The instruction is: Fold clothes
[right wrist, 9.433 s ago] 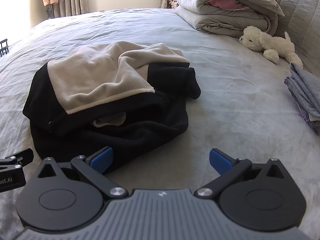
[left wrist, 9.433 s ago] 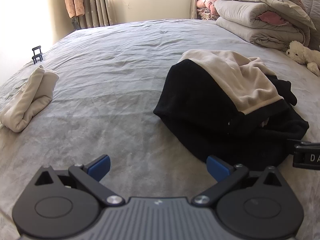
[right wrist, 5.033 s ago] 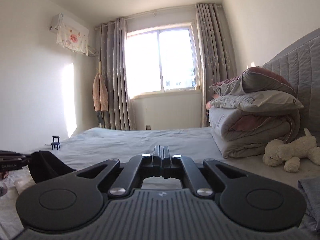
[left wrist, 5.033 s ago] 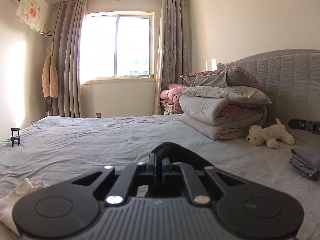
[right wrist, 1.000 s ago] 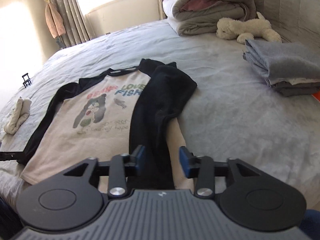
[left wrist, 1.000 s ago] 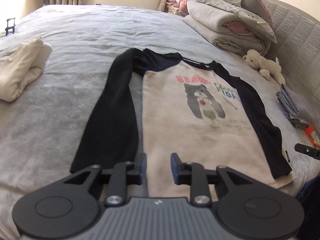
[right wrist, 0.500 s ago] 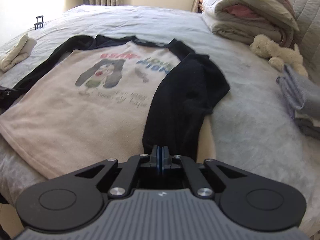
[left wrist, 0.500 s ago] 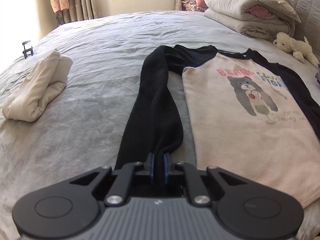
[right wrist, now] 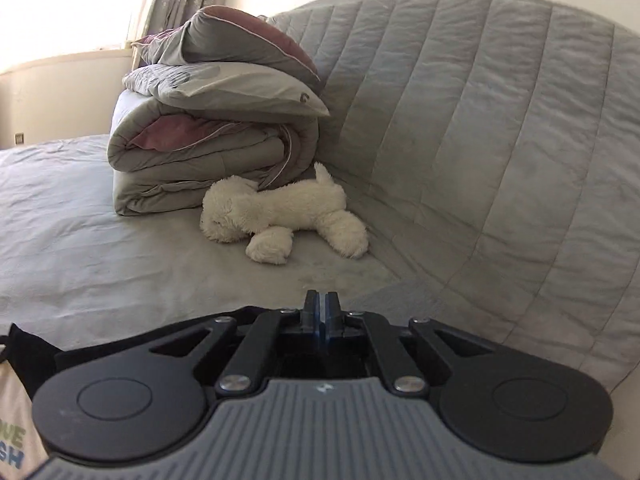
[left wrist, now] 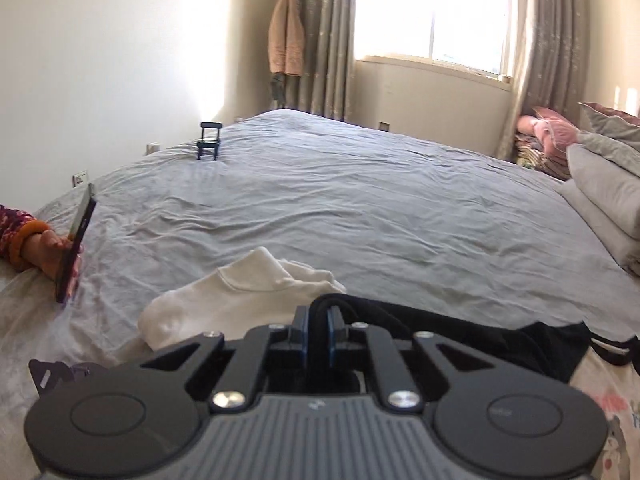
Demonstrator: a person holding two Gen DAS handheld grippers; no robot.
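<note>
The raglan shirt has black sleeves and a cream front with a print. My left gripper [left wrist: 318,320] is shut on the black left sleeve [left wrist: 460,332], which bunches between the pads and trails right toward the cream front [left wrist: 608,392]. My right gripper [right wrist: 321,312] is shut; the black right sleeve [right wrist: 36,356] runs under its body at lower left, and the pinched cloth itself is hidden. A corner of the cream front with print [right wrist: 16,420] shows at the far left.
A folded cream garment [left wrist: 240,296] lies just ahead of the left gripper. A person's hand with a phone [left wrist: 68,248] is at the left. A small stand [left wrist: 210,140] sits far back. Folded quilts [right wrist: 208,136], a white plush dog [right wrist: 280,212] and the padded headboard [right wrist: 500,140] face the right gripper.
Both grippers, shut on the sleeve ends, have lifted and tilted up and outward; the views swung from the spread shirt to the far bed and headboard. The left sleeve is now bunched up.
</note>
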